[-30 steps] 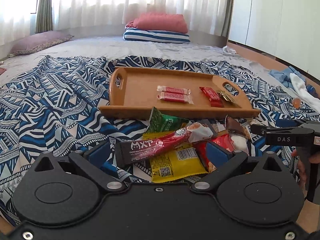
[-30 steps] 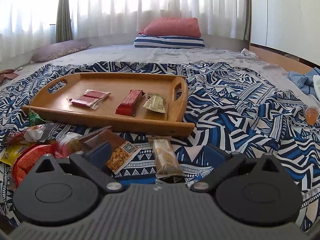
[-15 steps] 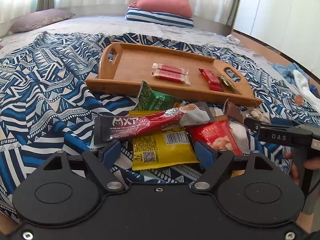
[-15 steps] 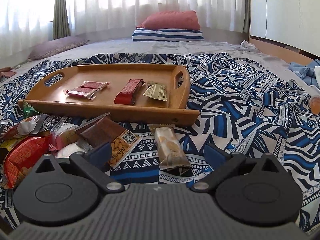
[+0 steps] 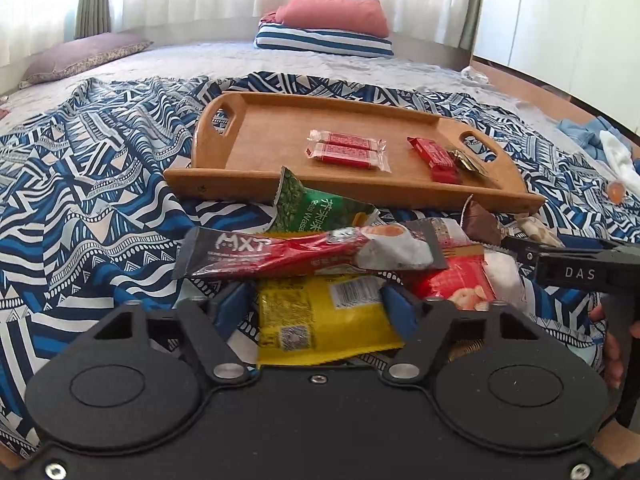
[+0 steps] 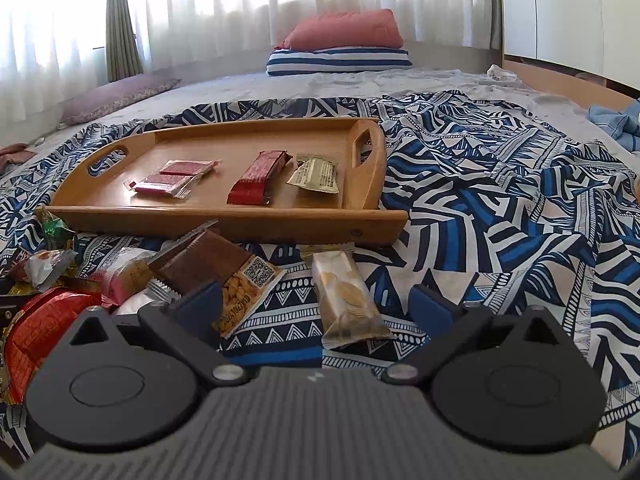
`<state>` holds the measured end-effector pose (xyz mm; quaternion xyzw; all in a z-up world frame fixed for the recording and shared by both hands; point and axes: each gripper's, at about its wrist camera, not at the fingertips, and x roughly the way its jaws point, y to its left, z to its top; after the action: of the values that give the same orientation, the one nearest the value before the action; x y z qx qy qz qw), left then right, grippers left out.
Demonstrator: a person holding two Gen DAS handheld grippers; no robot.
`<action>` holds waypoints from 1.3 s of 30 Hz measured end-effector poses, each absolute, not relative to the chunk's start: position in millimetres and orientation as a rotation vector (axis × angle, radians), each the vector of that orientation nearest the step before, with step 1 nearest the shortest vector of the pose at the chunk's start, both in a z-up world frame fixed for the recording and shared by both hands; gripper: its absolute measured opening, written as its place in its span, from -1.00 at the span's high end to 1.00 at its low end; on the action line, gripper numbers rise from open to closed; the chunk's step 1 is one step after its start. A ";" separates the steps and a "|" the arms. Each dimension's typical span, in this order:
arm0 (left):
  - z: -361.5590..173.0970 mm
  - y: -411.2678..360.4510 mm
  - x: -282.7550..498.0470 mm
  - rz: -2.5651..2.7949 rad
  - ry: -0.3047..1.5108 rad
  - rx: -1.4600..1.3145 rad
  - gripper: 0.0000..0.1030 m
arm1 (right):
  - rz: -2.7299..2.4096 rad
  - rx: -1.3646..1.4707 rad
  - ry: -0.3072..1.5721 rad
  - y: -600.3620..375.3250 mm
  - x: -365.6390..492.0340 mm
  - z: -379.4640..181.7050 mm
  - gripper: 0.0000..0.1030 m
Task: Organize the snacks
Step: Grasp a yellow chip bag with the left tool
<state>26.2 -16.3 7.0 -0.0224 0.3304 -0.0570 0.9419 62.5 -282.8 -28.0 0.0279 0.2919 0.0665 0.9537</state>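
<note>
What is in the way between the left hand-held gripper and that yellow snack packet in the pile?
Nothing blocks the left hand-held gripper: the yellow packet already lies between its closing jaws. But the long dark MXT stick lies across the packet's far end, so it may shift when the packet is lifted.

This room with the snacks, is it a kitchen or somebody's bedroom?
Most likely a bedroom. There are stacked pillows near curtained windows, and a patterned blue blanket spread out under the wooden tray. Nothing kitchen-like shows.
</note>
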 end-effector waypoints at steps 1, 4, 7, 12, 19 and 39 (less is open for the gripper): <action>7.8 -15.5 24.5 -0.110 0.668 -0.049 -0.08 | 0.136 0.055 0.590 -282.9 62.1 -28.5 -1.00; 11.1 -9.3 21.9 -0.112 0.667 -0.087 -0.03 | 0.135 0.052 0.581 -282.5 60.4 -29.2 -1.00; 13.8 -6.6 19.8 -0.117 0.669 -0.095 -0.03 | 0.134 0.051 0.576 -282.3 59.2 -29.6 -1.00; 22.6 -7.7 9.6 -0.126 0.648 -0.081 -0.03 | 0.134 0.050 0.574 -282.4 58.6 -29.7 -1.00; 29.8 -2.4 5.3 -0.118 0.641 -0.072 -0.03 | 0.081 0.021 0.630 -274.3 57.1 -17.7 -1.00; 18.4 12.3 10.4 -0.085 0.686 -0.124 -0.03 | 0.027 0.022 0.753 -282.8 75.3 -14.3 -1.00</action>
<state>10.4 12.3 18.4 -0.0608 0.3359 -0.0415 0.9390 75.3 -282.8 -14.3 0.0106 0.3675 0.0131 0.9299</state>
